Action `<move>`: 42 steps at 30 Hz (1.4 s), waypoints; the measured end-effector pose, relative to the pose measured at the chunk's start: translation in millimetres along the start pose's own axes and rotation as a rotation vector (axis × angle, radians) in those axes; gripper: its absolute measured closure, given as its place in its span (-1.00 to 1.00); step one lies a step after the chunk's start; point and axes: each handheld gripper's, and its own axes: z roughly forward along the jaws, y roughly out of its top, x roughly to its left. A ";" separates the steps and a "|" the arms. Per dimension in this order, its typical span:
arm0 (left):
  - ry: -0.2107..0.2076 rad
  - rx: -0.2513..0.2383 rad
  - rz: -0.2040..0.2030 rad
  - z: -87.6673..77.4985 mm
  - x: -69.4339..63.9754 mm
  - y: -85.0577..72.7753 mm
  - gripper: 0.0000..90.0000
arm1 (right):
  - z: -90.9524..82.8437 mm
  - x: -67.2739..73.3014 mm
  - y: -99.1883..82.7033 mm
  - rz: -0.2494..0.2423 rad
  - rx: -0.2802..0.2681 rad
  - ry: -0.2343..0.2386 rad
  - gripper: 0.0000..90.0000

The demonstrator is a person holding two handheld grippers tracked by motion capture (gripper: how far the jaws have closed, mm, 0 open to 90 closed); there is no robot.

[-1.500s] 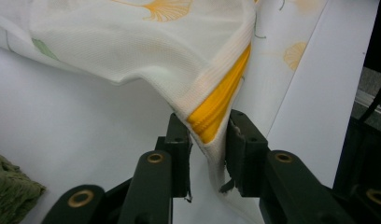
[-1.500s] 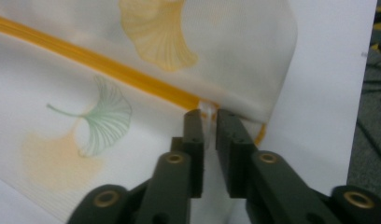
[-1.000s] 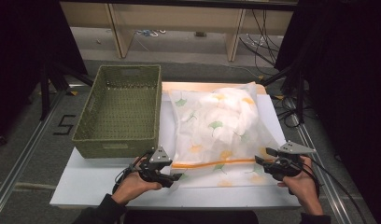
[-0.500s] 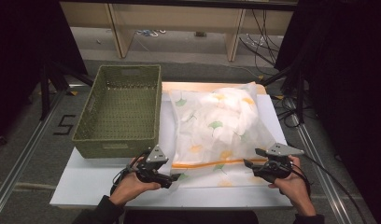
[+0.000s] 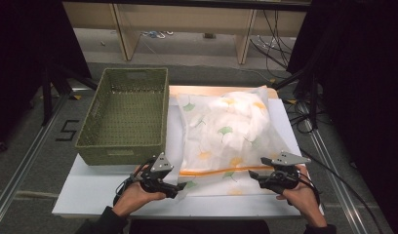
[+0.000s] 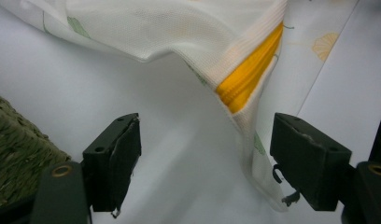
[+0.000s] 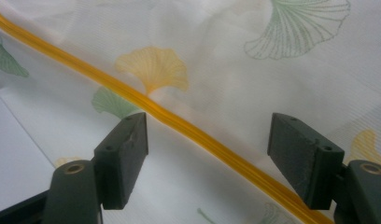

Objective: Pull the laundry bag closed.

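My left claw (image 5: 180,187) and right claw (image 5: 255,176) have just been opening and now gape wide, gripping nothing. The white mesh bag with ginkgo leaves and an orange zipper (image 5: 226,131) lies along the desk's (image 5: 89,195) near edge; my right claw has shifted inward since before.

Your left gripper (image 6: 205,158) looks along its two black jaws, which stand wide apart and have just been opening. Between them lies the white tabletop (image 6: 62,84). A corner of the white mesh laundry bag (image 6: 179,28) hangs down from the top edge, its orange zipper band (image 6: 247,77) running diagonally toward the right jaw. The bag's lowest fold droops just beside that jaw's inner face; no pad presses on it. A woven green basket (image 6: 16,135) shows at the left edge.
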 end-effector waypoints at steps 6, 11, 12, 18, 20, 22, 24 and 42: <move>0.025 -0.024 -0.018 -8.4 -1.8 -3.6 -0.46 | -8.4 5.6 -0.2 0.019 -0.073 -0.043 -0.34; 0.022 -0.030 -0.019 -13.5 -6.0 -7.6 -0.47 | -12.3 14.2 -9.5 0.003 -0.084 -0.025 -0.36; 0.024 -0.030 -0.016 -14.4 -7.0 -8.5 -0.47 | -12.3 14.2 -9.5 0.003 -0.084 -0.025 -0.36; 0.015 -0.039 -0.019 -18.7 -16.4 -12.7 -0.49 | -13.0 23.1 -20.0 0.010 -0.067 -0.003 -0.41; 0.012 -0.028 -0.003 -19.4 -17.2 -13.1 -0.50 | -14.0 24.6 -22.2 -0.013 -0.082 -0.014 -0.43; 0.017 -0.030 -0.009 -19.2 -18.7 -14.0 -0.49 | -14.8 28.2 -24.5 0.000 -0.085 -0.011 -0.44; 0.015 -0.033 -0.009 -18.4 -18.0 -14.8 -0.49 | -15.4 28.6 -26.3 -0.007 -0.080 0.026 -0.46; 0.031 -0.013 0.018 -18.1 -18.4 -15.3 -0.48 | -20.0 35.0 -35.1 0.027 -0.092 0.009 -0.51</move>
